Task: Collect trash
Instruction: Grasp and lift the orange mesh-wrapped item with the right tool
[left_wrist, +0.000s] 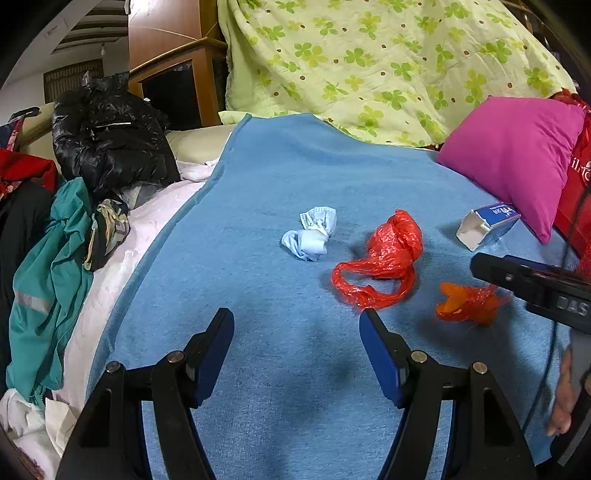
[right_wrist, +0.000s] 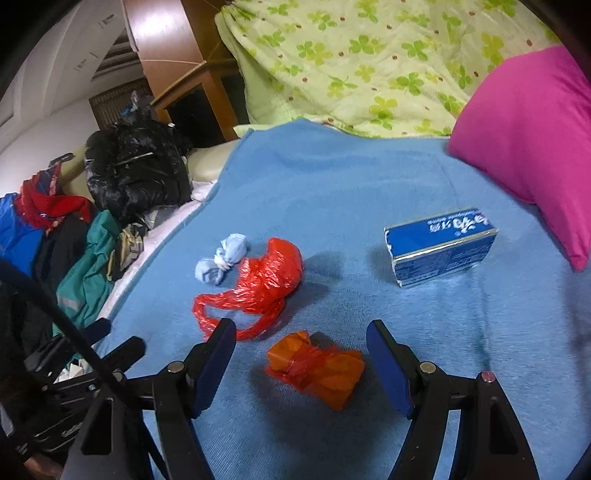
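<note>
Trash, uncollected, lying mid-frame on the blue blanket (right_wrist: 332, 177): crumpled face mask (right_wrist: 221, 264), red plastic bag (right_wrist: 258, 291), orange wrapped packet (right_wrist: 317, 369), torn blue carton (right_wrist: 441, 245). Right gripper (right_wrist: 301, 354) is framing the packet, jaws open and empty; left gripper (left_wrist: 297, 343) is hanging open, empty.

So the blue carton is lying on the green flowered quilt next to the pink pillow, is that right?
Not quite. The blue carton lies on the blue blanket, not on the green flowered quilt, which is bunched up behind it. It is next to the pink pillow. The right wrist view shows this best.
</note>
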